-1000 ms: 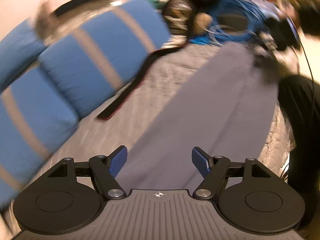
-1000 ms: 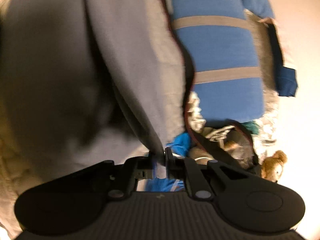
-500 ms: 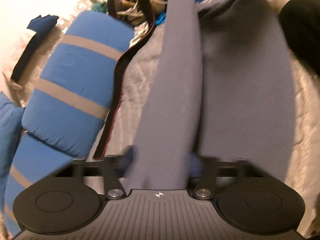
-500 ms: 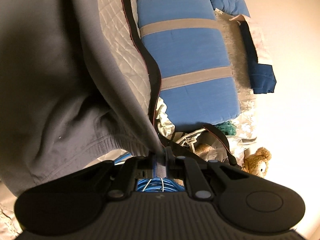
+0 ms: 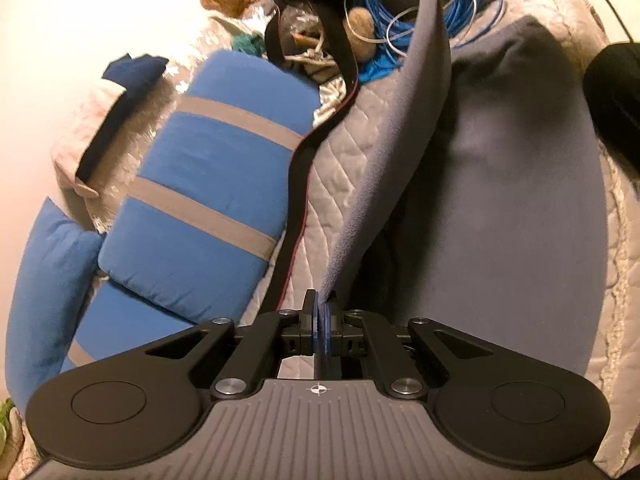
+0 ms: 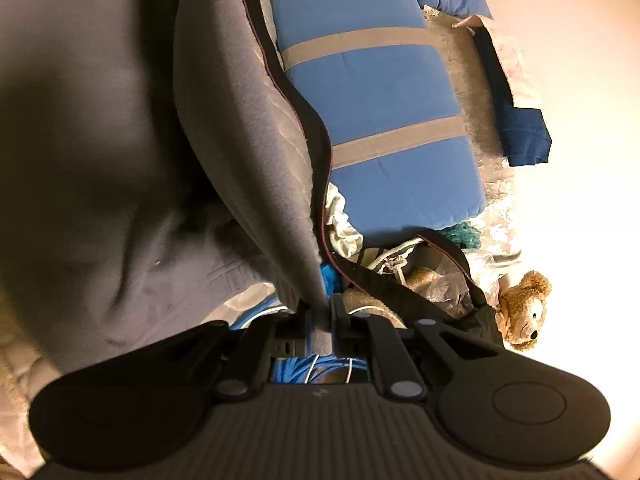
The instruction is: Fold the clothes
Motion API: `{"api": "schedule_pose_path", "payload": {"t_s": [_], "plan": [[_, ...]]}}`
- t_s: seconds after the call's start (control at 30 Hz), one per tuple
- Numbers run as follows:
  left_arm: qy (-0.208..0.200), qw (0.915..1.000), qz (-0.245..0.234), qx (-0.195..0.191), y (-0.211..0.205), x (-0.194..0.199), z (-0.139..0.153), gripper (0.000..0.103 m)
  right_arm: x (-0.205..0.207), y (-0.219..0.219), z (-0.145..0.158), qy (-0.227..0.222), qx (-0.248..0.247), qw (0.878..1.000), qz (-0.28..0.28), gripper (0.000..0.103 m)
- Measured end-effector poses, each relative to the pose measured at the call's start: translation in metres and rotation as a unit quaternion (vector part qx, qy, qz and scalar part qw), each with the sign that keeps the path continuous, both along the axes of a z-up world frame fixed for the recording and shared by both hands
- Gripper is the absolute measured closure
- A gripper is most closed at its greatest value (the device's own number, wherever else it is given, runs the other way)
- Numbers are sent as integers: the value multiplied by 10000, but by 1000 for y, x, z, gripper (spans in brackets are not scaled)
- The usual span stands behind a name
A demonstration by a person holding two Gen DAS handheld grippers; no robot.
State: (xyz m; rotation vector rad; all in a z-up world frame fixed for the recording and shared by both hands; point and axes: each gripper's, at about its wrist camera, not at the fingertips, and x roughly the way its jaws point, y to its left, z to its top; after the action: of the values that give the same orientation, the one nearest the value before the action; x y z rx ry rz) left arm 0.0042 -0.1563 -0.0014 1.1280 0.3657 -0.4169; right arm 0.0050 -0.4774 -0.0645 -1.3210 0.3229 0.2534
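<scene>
Your left claw (image 5: pixel 321 316) is pinched fully closed on the near end of the grey garment's (image 5: pixel 520 200) raised edge, and your right claw (image 6: pixel 320 316) is clamped tight on the far end of that same edge, so the fold line runs taut between them. The rest of the garment lies spread on the quilted bed (image 5: pixel 332 160), filling the area from 12 to 3 o'clock of your left claw, with the black strap (image 5: pixel 296 184) and the blue striped cushion (image 5: pixel 208 184) off toward 10 and 11 o'clock. To do this step well, keep both ends at the same height and the edge gently stretched, then carry it across toward 3 o'clock so it lands on the opposite side without sagging in the middle. Stay clear of the strap and the blue cables (image 5: pixel 400 28) at 12 o'clock, since they could likely snag the fabric. Let go only once the layers lie flat.
</scene>
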Motion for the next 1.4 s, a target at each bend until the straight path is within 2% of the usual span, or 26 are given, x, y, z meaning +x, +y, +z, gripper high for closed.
{"api": "schedule_pose_path", "payload": {"t_s": [0.17,0.43,0.8,1.1,1.2,1.4], "plan": [[117,9995,-261,163,-2,-22,0,100,-26,-7,-17,148,-44,9999,59,94],[472,9950,-621,624,2,-60,-37,100,-58,-12,-53,476,-225,9985,174,95],[1136,9878,-682,819,0,-71,-74,100,-63,-15,-80,531,-642,9961,284,95],[1402,9831,-655,980,-2,-73,-88,101,-69,-14,-83,811,-846,9926,323,95],[1326,9830,-690,1067,-4,-78,-86,101,-71,-16,-83,885,-867,9917,334,95],[1440,9803,-744,1133,0,-80,-89,101,-73,-15,-81,1033,-877,9903,303,94]]}}
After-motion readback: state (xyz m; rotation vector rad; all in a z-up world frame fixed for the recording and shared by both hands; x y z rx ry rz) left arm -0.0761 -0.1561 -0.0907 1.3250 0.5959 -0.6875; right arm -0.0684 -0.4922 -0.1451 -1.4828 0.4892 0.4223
